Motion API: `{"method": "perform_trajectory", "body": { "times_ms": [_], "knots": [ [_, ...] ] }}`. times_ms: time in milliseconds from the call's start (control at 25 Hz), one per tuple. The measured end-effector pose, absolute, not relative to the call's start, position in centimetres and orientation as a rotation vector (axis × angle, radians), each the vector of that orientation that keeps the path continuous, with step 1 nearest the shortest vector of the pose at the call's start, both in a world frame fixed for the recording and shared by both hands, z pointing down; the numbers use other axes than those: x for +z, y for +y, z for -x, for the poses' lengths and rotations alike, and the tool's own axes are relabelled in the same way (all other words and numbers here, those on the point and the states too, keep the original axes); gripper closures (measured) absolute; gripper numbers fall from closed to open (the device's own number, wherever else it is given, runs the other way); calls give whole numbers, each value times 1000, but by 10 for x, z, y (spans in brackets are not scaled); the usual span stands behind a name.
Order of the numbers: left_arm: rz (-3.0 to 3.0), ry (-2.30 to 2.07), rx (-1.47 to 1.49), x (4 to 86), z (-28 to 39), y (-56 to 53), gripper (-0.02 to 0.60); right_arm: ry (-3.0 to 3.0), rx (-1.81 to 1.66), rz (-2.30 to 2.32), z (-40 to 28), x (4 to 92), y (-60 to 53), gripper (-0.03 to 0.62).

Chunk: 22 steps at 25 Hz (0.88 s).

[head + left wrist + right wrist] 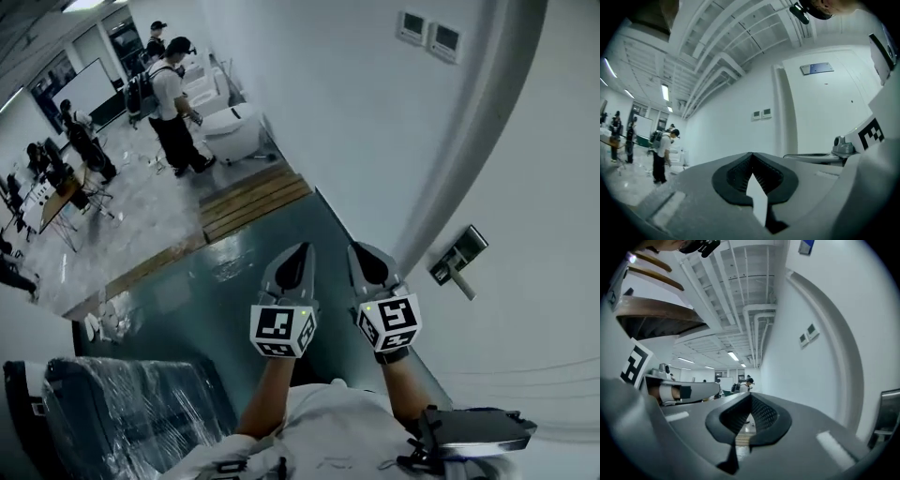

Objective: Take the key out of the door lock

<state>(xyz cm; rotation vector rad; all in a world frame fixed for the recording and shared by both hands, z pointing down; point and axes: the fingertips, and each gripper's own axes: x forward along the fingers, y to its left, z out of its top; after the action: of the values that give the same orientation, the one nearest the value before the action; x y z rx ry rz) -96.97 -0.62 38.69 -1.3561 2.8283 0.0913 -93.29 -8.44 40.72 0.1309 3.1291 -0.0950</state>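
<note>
Open air before door handle (457,258); door frame (469,141) beside it

Backpacked person (173,105) standing; wall panels (443,39); plastic-wrapped chair (122,412).

Both forearms reach forward side by side, left gripper (292,265) and right gripper (372,261) each closed, empty.

The right tongs (751,398) fill the lower part of the picture. Their dark ribbed pads (765,414) are closed tip to tip with nothing between them. Left of them the left tongs (715,389) reach in level, with a black-and-white marker cube (634,364) behind. Right of them rises a white wall (797,376) with two small panels (808,333), and a metal plate (887,416) sits at the far edge. Beyond the tips, people (749,380) stand far off under ceiling lights (733,356).
</note>
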Motion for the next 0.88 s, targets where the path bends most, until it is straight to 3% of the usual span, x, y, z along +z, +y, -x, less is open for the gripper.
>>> {"method": "perform_trajectory", "body": {
  "times_ms": [360, 600, 880],
  "knots": [
    [2126, 2295, 37, 385, 993, -221, 581, 3023, -48, 673, 938, 393, -258, 588],
    [2419, 1959, 105, 376, 968, -289, 581, 2889, -36, 1109, 902, 385, -324, 588],
    [2616, 1695, 50, 393, 946, -337, 581, 2774, -17, 1445, 864, 396, -327, 588]
  ]
}}
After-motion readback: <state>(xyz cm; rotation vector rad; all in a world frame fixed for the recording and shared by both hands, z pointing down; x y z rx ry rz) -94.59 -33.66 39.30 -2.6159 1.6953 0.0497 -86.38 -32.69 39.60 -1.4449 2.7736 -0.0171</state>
